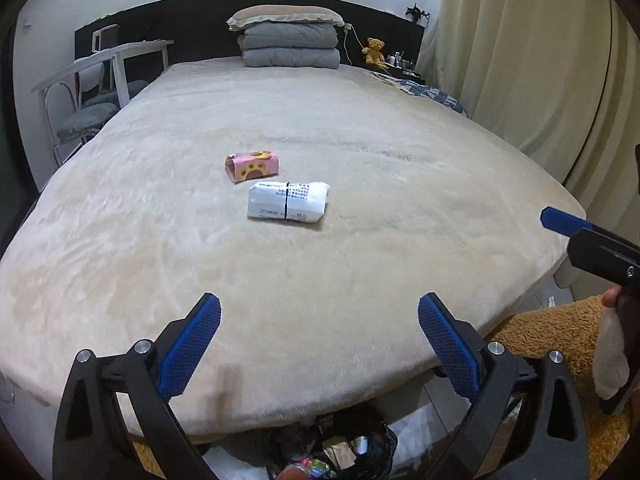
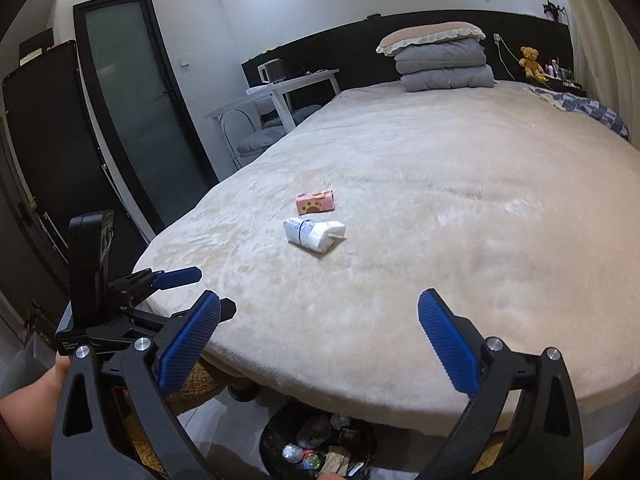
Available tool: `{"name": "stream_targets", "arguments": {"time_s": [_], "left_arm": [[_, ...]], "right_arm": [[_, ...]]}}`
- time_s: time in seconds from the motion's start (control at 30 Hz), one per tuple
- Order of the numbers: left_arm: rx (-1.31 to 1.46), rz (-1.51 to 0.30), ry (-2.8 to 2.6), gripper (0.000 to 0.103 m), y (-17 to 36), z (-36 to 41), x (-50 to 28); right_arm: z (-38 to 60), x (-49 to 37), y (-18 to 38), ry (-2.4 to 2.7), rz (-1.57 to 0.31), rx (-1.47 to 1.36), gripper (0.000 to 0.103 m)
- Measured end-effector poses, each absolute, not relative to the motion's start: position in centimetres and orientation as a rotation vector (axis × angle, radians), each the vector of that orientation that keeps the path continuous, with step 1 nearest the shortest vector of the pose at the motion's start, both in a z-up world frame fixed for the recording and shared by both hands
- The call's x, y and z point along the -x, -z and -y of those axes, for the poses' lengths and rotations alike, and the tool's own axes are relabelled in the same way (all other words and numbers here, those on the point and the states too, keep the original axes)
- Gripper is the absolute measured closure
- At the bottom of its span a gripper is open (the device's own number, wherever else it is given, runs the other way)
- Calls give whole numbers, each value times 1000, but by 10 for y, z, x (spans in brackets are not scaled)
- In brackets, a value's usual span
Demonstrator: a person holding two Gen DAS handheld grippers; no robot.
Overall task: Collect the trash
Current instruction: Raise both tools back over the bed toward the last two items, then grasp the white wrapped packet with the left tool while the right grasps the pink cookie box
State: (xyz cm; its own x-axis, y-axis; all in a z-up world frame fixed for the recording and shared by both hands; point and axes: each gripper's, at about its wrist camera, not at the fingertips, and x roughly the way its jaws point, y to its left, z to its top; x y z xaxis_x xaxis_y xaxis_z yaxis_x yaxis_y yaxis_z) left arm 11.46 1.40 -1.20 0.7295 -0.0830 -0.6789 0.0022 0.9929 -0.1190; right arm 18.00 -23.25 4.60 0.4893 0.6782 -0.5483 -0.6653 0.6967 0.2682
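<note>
Two pieces of trash lie near the middle of the bed (image 1: 400, 264): a pink packet with a paw print (image 1: 251, 165) (image 2: 315, 202) and, just in front of it, a white printed packet (image 1: 289, 201) (image 2: 314, 234). My left gripper (image 1: 319, 302) hangs over the bed's near edge, open and empty, well short of both packets. My right gripper (image 2: 319, 298) is likewise open and empty above the near edge. A bin lined with a black bag (image 1: 332, 448) (image 2: 320, 444) stands on the floor below both grippers, with several wrappers inside.
Folded grey quilts and a pillow (image 1: 290, 40) sit at the headboard, with a teddy bear (image 1: 375, 50) beside them. A white table and chairs (image 1: 100, 80) stand left of the bed and curtains (image 1: 520, 60) hang on the right. A dark door (image 2: 132, 120) is at the left.
</note>
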Motion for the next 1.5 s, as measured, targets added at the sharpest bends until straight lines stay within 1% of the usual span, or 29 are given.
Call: {"name": "stream_targets", "arguments": {"time_s": [0.33,0.47,0.57,0.7,0.83,0.97,1.0,1.03,1.23,1.5], "left_arm": [[46,-821,38,7,19,-24,-203],[54,-856,-13,7,28,-32,-231],[94,-866,-40,7,32,-40,-249],[77,-893,-39,7,40,-39,-269],[43,-934,-40,7,53,-36,-281],[77,-957,-32,7,58,-42,-289],[86,-960,-36,11,58,-44,-289],[95,-960,-29,27,58,-45,-289],[27,-924,-36,28,49,-38,-280],[126,-849,-81,28,20,-76,-249]], "right_arm": [[224,-230,-60,-800,-645,35,5],[223,-244,-57,-811,-671,13,5],[221,-250,-57,-813,-689,-2,5],[218,-255,-55,-795,-704,3,5],[218,-260,-50,-772,-732,-5,5],[217,-262,-49,-769,-740,-4,5],[217,-262,-48,-768,-740,-2,5],[217,-262,-48,-767,-741,-2,5],[213,-265,-44,-752,-753,8,5],[180,-275,-37,-767,-761,45,5]]}}
